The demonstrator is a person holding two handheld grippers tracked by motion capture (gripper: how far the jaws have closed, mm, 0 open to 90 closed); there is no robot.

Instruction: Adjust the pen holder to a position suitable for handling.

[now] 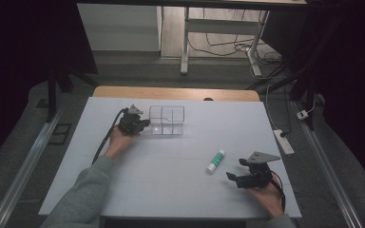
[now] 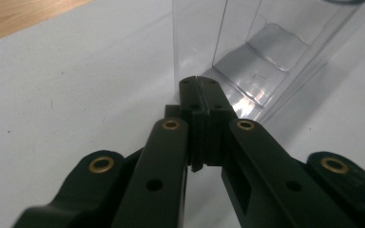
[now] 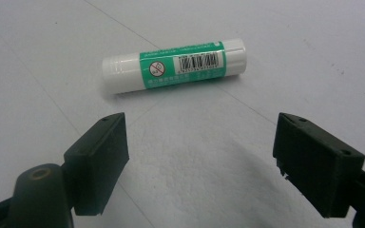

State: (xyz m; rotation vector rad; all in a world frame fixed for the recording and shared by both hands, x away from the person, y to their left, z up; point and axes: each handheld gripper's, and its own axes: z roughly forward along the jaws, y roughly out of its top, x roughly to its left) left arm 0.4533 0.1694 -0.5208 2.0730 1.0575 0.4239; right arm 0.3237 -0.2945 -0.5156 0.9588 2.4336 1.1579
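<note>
The clear box (image 1: 167,119) serves as the landmark here: a see-through plastic organiser with inner dividers, standing on the white desk (image 1: 171,180) toward its far side, a little left of centre.

The left claw (image 1: 145,124) sits just beside the box, at its left wall, held in a hand (image 1: 120,140) whose grey sleeve (image 1: 83,194) runs back toward the near desk edge. In the left gripper view the two black jaws are pressed flat together with nothing between them, so the left claw (image 2: 197,85) is closed and empty; its tips point at the lower corner of the box (image 2: 261,52), very close to the wall, though whether they touch it I cannot tell.

The glue stick (image 1: 215,161), white with a green label, lies on its side on the desk, nearer the person than the box and off to its right, well apart from it.

The right claw (image 1: 235,169) is farther from the box still, beyond the glue stick toward the desk's near right corner, held low in the other hand (image 1: 266,192). In the right gripper view its jaws stand wide apart, so the right claw (image 3: 199,166) is open and holds nothing. The glue stick (image 3: 173,64) lies ahead of the jaws, crosswise to them, near but not between them and untouched.
</note>
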